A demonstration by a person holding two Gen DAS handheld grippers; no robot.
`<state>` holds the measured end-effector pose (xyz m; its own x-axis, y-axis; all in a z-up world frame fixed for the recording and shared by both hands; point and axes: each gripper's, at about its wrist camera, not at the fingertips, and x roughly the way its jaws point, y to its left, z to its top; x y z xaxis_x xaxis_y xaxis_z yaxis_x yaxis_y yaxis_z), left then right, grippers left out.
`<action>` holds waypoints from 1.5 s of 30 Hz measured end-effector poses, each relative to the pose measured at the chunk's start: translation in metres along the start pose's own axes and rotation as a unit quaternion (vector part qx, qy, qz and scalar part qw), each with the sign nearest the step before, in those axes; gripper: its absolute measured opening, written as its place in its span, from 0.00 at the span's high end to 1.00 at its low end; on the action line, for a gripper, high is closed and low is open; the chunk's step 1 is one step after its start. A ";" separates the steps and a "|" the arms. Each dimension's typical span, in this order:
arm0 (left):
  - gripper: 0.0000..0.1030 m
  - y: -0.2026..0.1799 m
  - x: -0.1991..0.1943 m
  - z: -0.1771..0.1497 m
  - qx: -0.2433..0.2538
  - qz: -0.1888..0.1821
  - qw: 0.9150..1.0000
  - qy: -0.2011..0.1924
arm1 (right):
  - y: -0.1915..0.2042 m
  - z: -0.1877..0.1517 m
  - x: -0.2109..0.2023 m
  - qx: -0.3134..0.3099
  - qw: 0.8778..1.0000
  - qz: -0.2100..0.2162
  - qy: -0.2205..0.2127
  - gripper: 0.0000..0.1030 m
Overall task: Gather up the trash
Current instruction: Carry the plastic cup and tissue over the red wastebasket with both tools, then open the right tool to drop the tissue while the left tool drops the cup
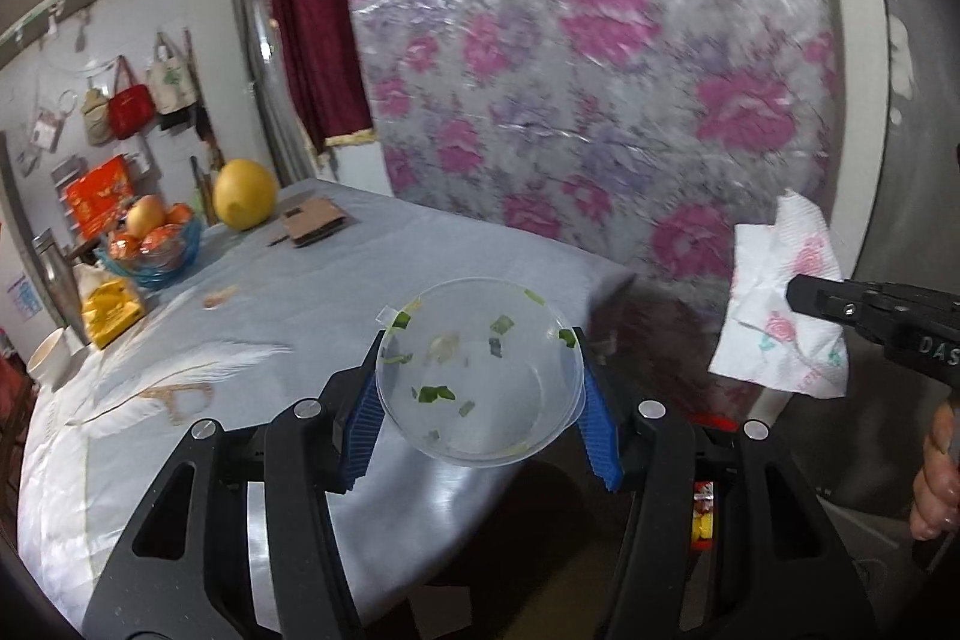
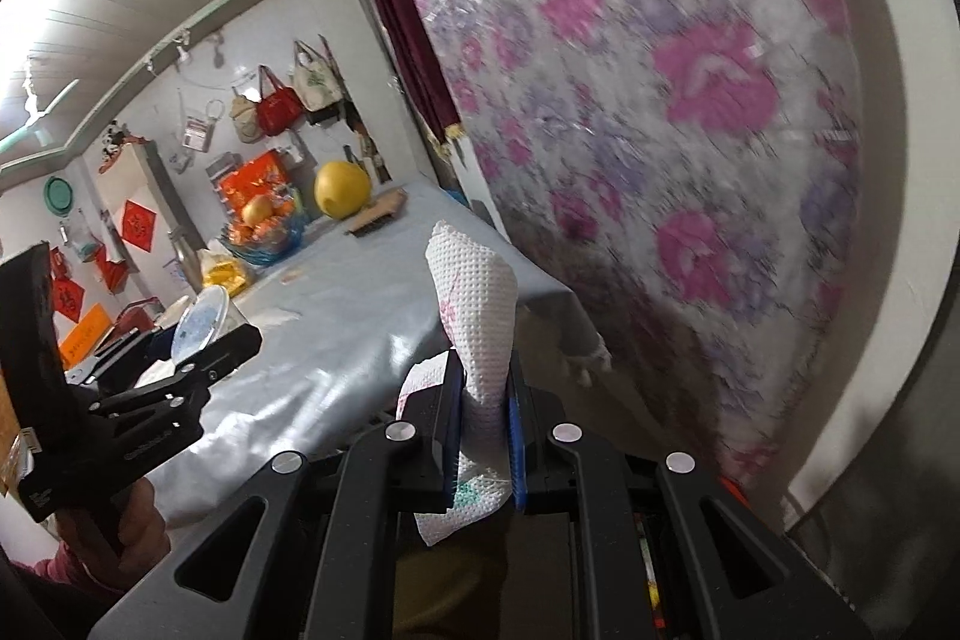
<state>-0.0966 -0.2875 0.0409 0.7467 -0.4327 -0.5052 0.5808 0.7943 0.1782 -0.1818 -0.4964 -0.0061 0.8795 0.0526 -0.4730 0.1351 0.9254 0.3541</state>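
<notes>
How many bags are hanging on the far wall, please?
4: a khaki bag, a red bag and a cream tote hang side by side, a dark bag beneath the tote. Others may be hidden.

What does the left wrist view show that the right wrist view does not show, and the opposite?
Only the left wrist view shows the inside of the clear plastic lid, with green vegetable scraps stuck on it, held between the left gripper's blue pads. Only the right wrist view shows the green round item on the far wall and the right gripper closed on the paper napkin. Both show the napkin, the yellow pomelo, the fruit bowl and the floral sheet.
</notes>
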 end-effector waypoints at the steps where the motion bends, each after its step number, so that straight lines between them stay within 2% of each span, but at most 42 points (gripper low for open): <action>1: 0.46 -0.005 0.004 -0.001 0.004 -0.005 1.000 0.004 | -0.006 -0.003 0.003 0.004 1.000 -0.004 0.005 0.86; 10: 0.46 -0.044 0.038 -0.009 0.031 -0.040 0.998 0.042 | -0.057 -0.031 0.032 0.047 0.997 -0.030 0.049 0.86; 18: 0.46 -0.067 0.057 -0.021 0.045 -0.069 0.994 0.073 | -0.118 -0.076 0.078 0.092 0.983 -0.102 0.124 0.85; 19: 0.46 -0.069 0.058 -0.022 0.047 -0.071 0.993 0.077 | -0.126 -0.084 0.088 0.095 0.980 -0.108 0.139 0.77; 20: 0.46 -0.072 0.062 -0.025 0.050 -0.074 0.993 0.083 | -0.132 -0.091 0.093 0.103 0.978 -0.111 0.146 0.65; 21: 0.46 -0.073 0.064 -0.026 0.051 -0.077 0.992 0.086 | -0.139 -0.098 0.098 0.114 0.975 -0.114 0.150 0.61; 23: 0.46 -0.077 0.072 -0.030 0.054 -0.082 0.991 0.096 | -0.147 -0.107 0.106 0.128 0.972 -0.114 0.158 0.60; 31: 0.46 -0.093 0.096 -0.037 0.057 -0.105 0.985 0.128 | -0.152 -0.095 0.092 0.120 0.978 -0.120 0.121 0.60; 37: 0.46 -0.119 0.108 -0.041 0.083 -0.130 0.979 0.137 | -0.167 -0.082 0.072 0.137 0.979 -0.123 0.089 0.60; 45: 0.45 -0.174 0.133 -0.037 0.119 -0.186 0.962 0.162 | -0.180 -0.076 0.053 0.149 0.979 -0.124 0.068 0.60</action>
<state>-0.1099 -0.4673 -0.0890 0.3544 -0.4825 -0.8010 0.8753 0.4727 0.1025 -0.1944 -0.6315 -0.1564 0.7369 -0.0925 -0.6697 0.4823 0.7661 0.4249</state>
